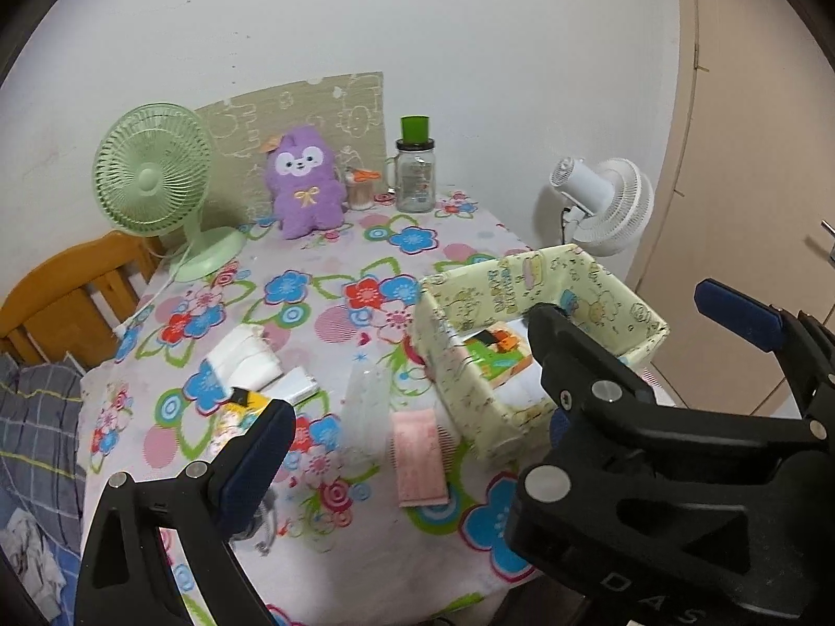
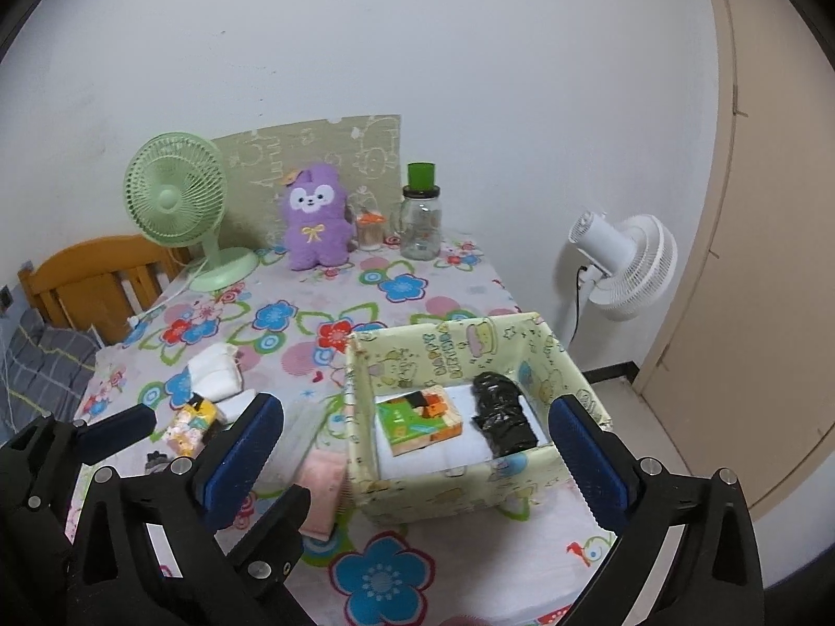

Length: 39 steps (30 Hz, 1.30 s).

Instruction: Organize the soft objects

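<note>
Yellow-green cartoon-print fabric box [image 2: 469, 490] on floral table [image 2: 386, 574], near right edge. Inside: green/orange printed pack [image 2: 420, 420] on left, black crinkled bundle [image 2: 503, 417] on right, both on white lining. Outside box, left of it on table: pink folded cloth [image 1: 417, 461], clear plastic pack [image 1: 365, 407], white folded cloth [image 1: 242, 354], yellow printed pack [image 2: 190, 425]. Right gripper [image 2: 417, 443] wide open, empty, over box front. Left gripper [image 1: 412, 422] open, empty. Purple plush [image 2: 315, 221] upright at back.
</note>
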{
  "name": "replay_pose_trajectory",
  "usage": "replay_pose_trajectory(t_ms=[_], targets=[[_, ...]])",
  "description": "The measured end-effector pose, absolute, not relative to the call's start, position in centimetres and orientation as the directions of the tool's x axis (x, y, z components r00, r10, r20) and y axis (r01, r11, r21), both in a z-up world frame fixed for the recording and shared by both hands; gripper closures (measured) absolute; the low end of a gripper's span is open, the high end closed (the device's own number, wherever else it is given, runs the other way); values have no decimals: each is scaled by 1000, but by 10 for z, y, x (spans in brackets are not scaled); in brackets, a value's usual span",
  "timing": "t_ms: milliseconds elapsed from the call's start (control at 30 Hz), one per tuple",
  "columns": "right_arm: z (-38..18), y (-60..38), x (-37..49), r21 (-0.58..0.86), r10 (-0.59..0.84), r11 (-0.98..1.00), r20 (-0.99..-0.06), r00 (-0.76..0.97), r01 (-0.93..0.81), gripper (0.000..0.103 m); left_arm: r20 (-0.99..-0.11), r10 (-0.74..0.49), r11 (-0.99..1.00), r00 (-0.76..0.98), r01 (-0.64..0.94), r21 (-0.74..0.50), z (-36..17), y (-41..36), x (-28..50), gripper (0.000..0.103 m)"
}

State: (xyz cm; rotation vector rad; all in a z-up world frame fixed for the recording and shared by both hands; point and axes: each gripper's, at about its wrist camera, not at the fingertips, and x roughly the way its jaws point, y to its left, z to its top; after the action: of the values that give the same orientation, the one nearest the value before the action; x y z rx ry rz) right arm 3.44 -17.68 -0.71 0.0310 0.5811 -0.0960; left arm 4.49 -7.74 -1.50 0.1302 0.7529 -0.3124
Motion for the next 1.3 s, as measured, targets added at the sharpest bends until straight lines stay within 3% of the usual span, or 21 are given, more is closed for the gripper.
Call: replay_pose_trajectory(t_ms=[233, 733, 1000, 1300], targets=[[-6, -154, 26, -43, -127, 991, -539, 833, 124, 0, -683, -208, 953, 700, 301, 18, -14, -56, 35, 4], [-21, -115, 27, -56, -85, 996, -530, 844, 65, 0, -651, -172, 962, 740, 269, 52, -24, -18, 22, 4], [-37, -98, 36, -41, -21, 999, -558, 830, -2, 0, -680, -152, 972, 717, 233, 27, -42, 3, 31, 4], [-63, -84, 55, -41, -20, 999, -596, 803, -6, 9, -706, -108, 983, 700, 182, 30, -68, 23, 44, 4]])
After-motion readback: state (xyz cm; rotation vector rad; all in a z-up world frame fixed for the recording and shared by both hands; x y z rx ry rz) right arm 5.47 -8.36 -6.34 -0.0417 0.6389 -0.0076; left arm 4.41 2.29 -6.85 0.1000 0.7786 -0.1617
